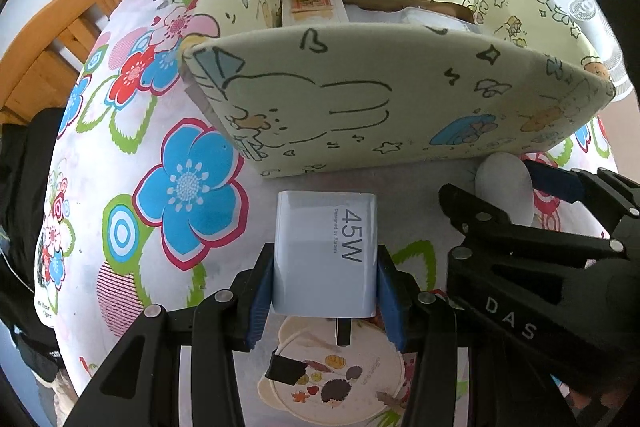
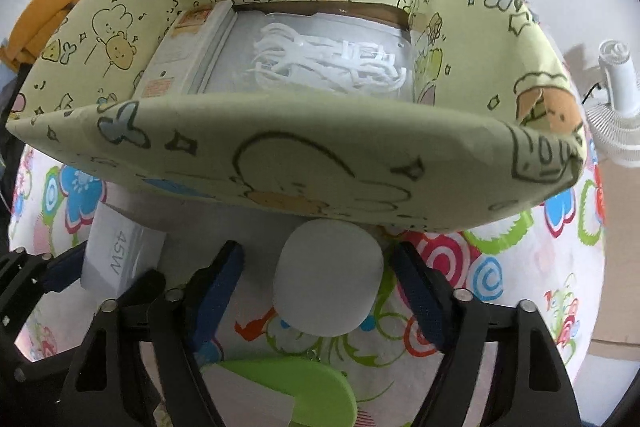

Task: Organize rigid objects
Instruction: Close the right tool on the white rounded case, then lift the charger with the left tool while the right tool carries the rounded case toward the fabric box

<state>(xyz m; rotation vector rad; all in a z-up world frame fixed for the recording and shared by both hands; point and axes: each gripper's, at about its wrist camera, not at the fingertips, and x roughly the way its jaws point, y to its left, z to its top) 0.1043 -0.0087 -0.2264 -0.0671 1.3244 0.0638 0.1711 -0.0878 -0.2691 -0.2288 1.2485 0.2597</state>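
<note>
Two grippers work side by side over a flowered cloth [image 1: 120, 187]. The left gripper [image 1: 325, 291] is clamped on one smooth, boxy white charger [image 1: 325, 251] marked 45W, blue pads tight on its sides. The right gripper [image 2: 318, 291] stands apart around one matte, rounded white case [image 2: 328, 275]; gaps show both sides. Just beyond both, the near wall of one cartoon-print box [image 2: 320, 155] leaves little room. Inside lie two things: a flat carton [image 2: 180, 59] and a clear bag [image 2: 332, 63] of white plastic pieces.

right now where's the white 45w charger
In the left wrist view, the 45W charger sits between the left tongs' blue pads, just below the yellow box.
</note>
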